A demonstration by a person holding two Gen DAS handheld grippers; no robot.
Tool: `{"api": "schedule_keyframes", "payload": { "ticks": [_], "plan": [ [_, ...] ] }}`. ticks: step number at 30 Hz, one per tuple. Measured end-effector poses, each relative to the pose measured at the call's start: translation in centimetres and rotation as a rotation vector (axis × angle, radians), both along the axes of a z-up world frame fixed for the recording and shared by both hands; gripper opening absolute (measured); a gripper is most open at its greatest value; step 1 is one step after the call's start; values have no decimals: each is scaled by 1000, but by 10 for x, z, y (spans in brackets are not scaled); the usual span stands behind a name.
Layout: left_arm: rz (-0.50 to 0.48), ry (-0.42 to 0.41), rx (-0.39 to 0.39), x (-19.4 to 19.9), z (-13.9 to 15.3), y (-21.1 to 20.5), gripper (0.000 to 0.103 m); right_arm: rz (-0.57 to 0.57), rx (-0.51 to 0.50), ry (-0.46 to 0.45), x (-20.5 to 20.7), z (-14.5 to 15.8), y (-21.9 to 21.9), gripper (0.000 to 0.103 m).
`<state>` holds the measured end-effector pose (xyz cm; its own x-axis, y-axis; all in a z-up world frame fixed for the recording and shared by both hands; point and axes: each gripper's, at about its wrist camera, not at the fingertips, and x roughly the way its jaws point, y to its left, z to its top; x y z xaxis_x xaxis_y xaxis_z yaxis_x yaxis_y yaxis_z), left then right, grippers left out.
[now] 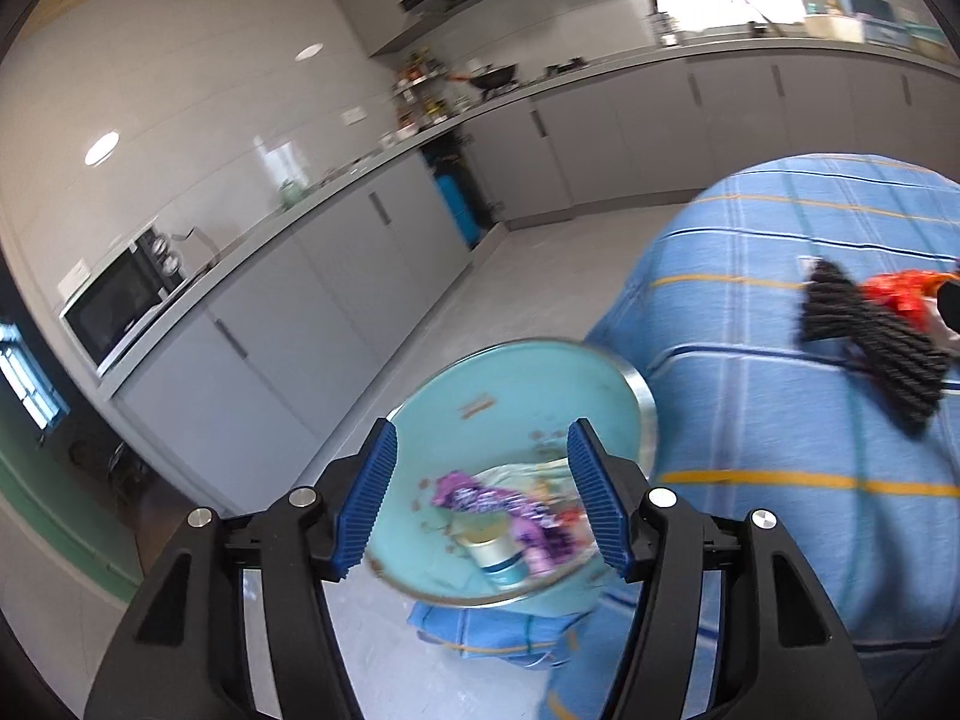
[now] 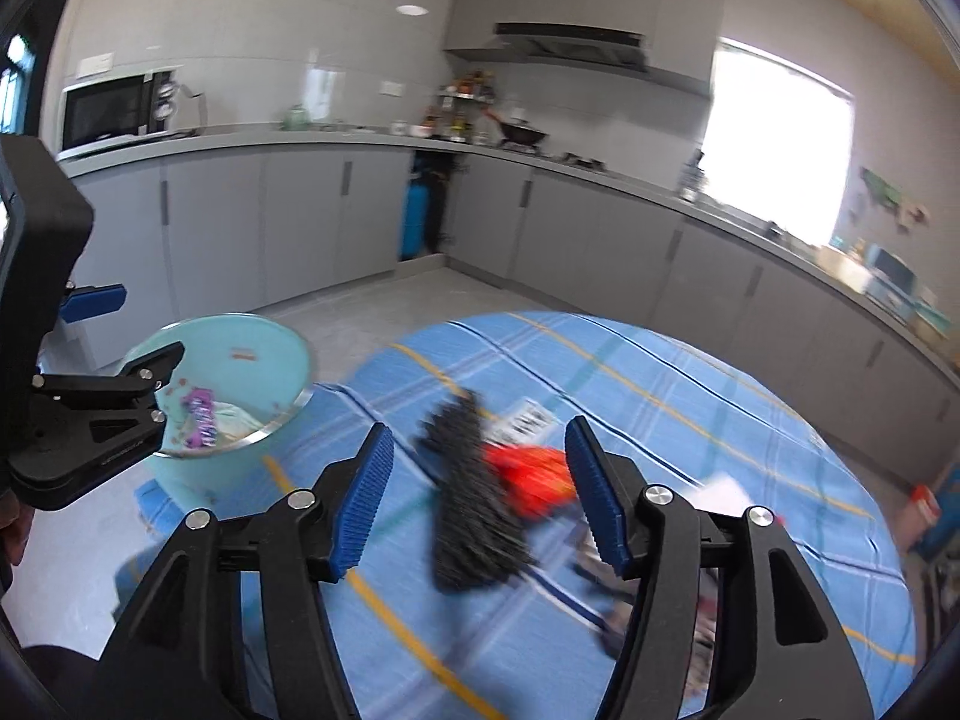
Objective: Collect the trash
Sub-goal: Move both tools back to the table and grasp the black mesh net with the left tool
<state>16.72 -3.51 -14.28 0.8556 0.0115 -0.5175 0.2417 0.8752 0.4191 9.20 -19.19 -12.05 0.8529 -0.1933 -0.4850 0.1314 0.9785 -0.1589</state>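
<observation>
A light-blue bin [image 1: 510, 384] stands beside the round table and holds a purple wrapper [image 1: 480, 495], a small can [image 1: 495, 552] and crumpled paper. My left gripper [image 1: 483, 501] hovers open above the bin's mouth, nothing between its blue pads. In the right wrist view the same bin [image 2: 252, 348] is at the left, with the left gripper's body [image 2: 90, 414] in front of it. My right gripper [image 2: 477, 495] is open over the table, above a black ribbed piece [image 2: 468, 498] and a red-orange wrapper [image 2: 534, 480]. Both also show far right, the black piece [image 1: 870, 342] and the wrapper [image 1: 900, 294].
The table wears a blue checked cloth [image 2: 660, 396] with yellow lines; a white printed paper [image 2: 528, 417] and other scraps [image 2: 702, 600] lie on it. Grey kitchen cabinets [image 2: 300, 210], a microwave [image 2: 111, 111] and a stove line the walls. Grey floor [image 1: 528, 276] lies between.
</observation>
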Motion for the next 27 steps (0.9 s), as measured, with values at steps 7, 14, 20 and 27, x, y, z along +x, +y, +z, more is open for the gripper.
{"api": "schedule_keyframes", "payload": {
  "ticks": [7, 14, 20, 27],
  "plan": [
    [-109, 12, -6, -27, -4, -59, 70, -161, -14, -28, -40, -2, -55, 68],
    [-210, 33, -1, -44, -6, -116, 72, -277, 0, -43, -63, -9, -93, 70],
    [-234, 69, -12, -39, -11, -147, 80, -336, -7, -66, -77, -13, -113, 76],
    [-259, 180, 2, -25, -39, -168, 54, -360, 16, -56, -81, -18, -126, 76]
  ]
}}
